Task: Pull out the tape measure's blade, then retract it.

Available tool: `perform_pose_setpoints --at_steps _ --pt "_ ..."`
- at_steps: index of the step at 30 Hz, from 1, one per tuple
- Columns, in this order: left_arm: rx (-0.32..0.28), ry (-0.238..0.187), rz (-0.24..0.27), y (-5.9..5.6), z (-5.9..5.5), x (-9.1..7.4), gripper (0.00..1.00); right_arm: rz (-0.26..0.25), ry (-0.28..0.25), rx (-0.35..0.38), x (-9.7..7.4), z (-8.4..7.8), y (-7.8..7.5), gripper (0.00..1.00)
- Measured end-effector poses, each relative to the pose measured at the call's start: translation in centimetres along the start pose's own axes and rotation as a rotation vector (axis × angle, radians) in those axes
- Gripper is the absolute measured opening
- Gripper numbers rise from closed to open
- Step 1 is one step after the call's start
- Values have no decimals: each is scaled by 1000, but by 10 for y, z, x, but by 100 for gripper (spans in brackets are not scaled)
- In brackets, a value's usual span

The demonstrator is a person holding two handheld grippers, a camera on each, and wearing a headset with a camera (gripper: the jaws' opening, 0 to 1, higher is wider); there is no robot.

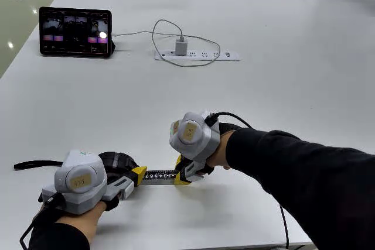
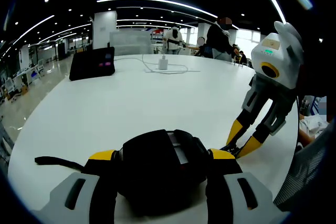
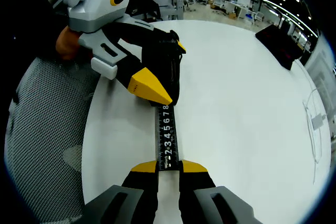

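Note:
The black tape measure case [image 1: 119, 164] lies near the table's front edge, and my left gripper [image 1: 136, 177] is shut on it, its yellow-tipped jaws hugging both sides of the case [image 2: 160, 166]. A short length of blade [image 1: 159, 175] runs right from the case to my right gripper [image 1: 183, 177], which is shut on the blade's end. In the right gripper view the numbered blade [image 3: 167, 139] stretches from my right gripper [image 3: 168, 167] up to the case [image 3: 164, 66]. The right gripper [image 2: 240, 147] stands tip-down at the right of the left gripper view.
A black wrist strap [image 1: 36, 164] trails left from the case. A tablet [image 1: 75, 31] stands at the back left. A white power strip [image 1: 199, 55] with a charger and looped cable lies at the back centre. The table's front edge [image 1: 234, 244] is close to my hands.

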State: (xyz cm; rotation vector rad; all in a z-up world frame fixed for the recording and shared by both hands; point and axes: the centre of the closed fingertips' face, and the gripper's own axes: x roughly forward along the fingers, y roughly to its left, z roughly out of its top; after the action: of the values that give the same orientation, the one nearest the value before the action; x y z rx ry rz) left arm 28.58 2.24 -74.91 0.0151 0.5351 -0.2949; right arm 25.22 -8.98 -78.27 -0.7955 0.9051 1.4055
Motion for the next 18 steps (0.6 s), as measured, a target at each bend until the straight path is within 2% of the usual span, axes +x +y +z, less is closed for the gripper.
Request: perform_pose_setpoints --at_steps 18 --pt "1 1 0 0 0 0 64 -2 -7 -1 2 4 2 11"
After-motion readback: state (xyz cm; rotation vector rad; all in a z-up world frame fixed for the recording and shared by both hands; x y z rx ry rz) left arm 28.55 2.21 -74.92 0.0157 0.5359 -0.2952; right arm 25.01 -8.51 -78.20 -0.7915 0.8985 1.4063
